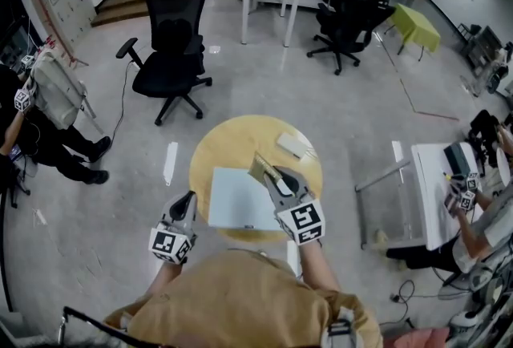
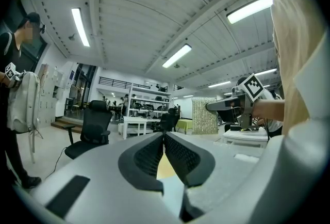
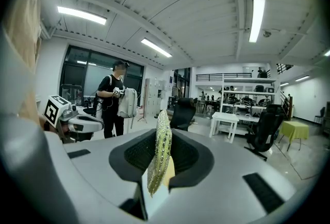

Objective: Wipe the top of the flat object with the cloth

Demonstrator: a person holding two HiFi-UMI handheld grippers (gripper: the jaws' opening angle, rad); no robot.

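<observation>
My right claw (image 1: 278, 180) is clenching the cloth (image 3: 159, 152) edge-on. The sparkly yellow-green fold is standing up between the jaws and poking out past their tips, so loose fabric is leading and should meet the surface before any plastic does. From the head view, the cloth is hanging over the far right corner of the board (image 1: 234, 200), a pale flat sheet lying on the round table (image 1: 207, 152). I am judging this a sensible place to begin, since a stroke from that corner can run across the whole top. Whether the cloth is pressing on the board or only hovering just above it, I cannot tell.

My left claw (image 2: 164, 140) is pinched shut on nothing, its jaws meeting at the tips. I am holding it at the near left edge of the table, just beside the board but not on it. That is leaving the top free for the wipe, though nothing is bracing the board. It looks light and flat, so it may slide under the cloth's drag. I am expecting to need gentle pressure, or a steadying touch at the left edge.

A small white block (image 1: 295, 145) is sitting on the table beyond the board, apart from it and out of the stroke's way.
</observation>
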